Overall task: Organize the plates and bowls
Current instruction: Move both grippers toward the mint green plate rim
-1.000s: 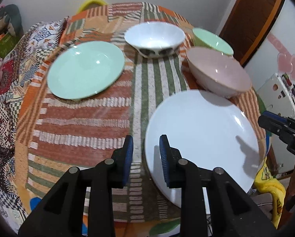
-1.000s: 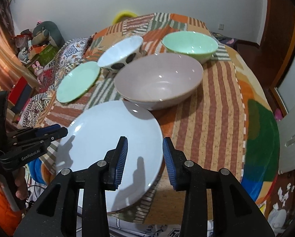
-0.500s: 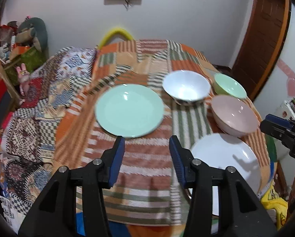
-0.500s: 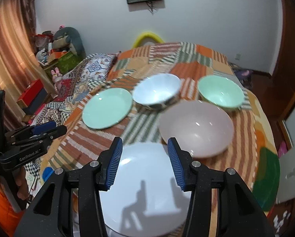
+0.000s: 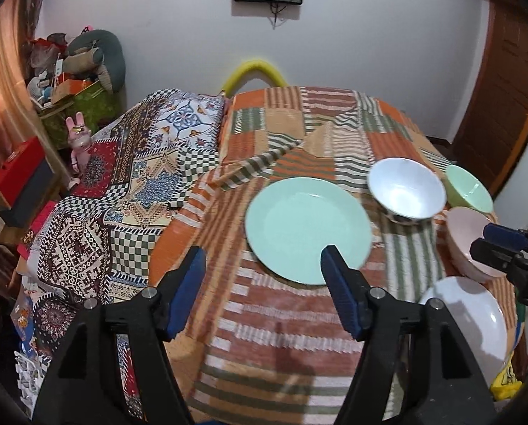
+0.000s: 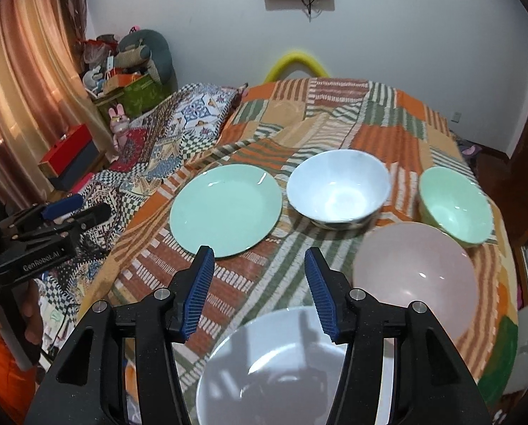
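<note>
- The left gripper (image 5: 264, 269) is held with its jaws spread wide and nothing between them; the right gripper (image 6: 258, 276) is likewise released and empty, both raised above the patchwork cloth (image 6: 388, 134).
- The green plate (image 5: 308, 229) is seen lying flat at about 1 o'clock from the left jaws, its near rim just behind the right-hand pad; from the right jaws it lies at 11 o'clock.
- The left gripper is judged the nearer to that plate, so a short reach forward and down at its near rim is what a pickup would call for.
- The white plate (image 6: 274, 364) is found directly under the right gripper at 6 o'clock, close to the table's near edge.
- The pink bowl (image 6: 414, 276) sits at 3 o'clock of the right jaws, the white bowl (image 6: 338, 189) at 12 to 1 o'clock, and the green bowl (image 6: 455, 207) at 2 o'clock, near the right-hand edge.
- Being round, the dishes offer no long axis; only the rims can be pinched.
- Open cloth is left at 12 o'clock beyond the dishes.
</note>
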`<state>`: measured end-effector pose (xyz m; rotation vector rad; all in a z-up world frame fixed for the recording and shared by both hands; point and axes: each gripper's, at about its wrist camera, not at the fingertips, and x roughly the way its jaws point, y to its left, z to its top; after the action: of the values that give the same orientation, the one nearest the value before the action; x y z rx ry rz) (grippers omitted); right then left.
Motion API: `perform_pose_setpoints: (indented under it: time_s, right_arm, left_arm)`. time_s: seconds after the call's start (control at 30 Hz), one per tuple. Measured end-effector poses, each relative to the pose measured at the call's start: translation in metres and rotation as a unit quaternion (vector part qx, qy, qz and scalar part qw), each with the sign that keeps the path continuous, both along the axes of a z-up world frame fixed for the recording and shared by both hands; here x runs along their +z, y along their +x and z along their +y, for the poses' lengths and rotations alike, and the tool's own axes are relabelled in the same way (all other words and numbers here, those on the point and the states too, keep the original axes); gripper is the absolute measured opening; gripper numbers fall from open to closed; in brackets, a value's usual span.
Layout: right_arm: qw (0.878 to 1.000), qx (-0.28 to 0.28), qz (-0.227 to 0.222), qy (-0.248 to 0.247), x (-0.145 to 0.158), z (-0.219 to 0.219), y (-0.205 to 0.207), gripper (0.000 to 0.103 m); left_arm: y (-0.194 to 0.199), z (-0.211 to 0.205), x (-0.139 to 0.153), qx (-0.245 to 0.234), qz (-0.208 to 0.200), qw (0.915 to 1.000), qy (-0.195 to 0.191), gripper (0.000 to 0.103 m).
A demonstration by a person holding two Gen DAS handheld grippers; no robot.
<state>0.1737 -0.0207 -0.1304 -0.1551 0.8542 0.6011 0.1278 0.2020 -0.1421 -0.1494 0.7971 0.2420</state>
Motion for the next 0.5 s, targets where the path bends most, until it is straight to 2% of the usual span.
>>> perform_pose_setpoints:
  time_s: [0.4,0.5]
  right_arm:
    - [0.998,0.003,0.052,-0.042,-0.039,0.035,0.052,0.049]
    - [0.996,0.002,0.064,-0.059,-0.050,0.044,0.061,0.049]
  left_arm:
    - [0.054,0.048,-0.050,0.009,0.047,0.9985,-0.027,0.067]
    - [0.066,0.058,-0.064,0.009,0.058,0.9973,-0.045,0.067]
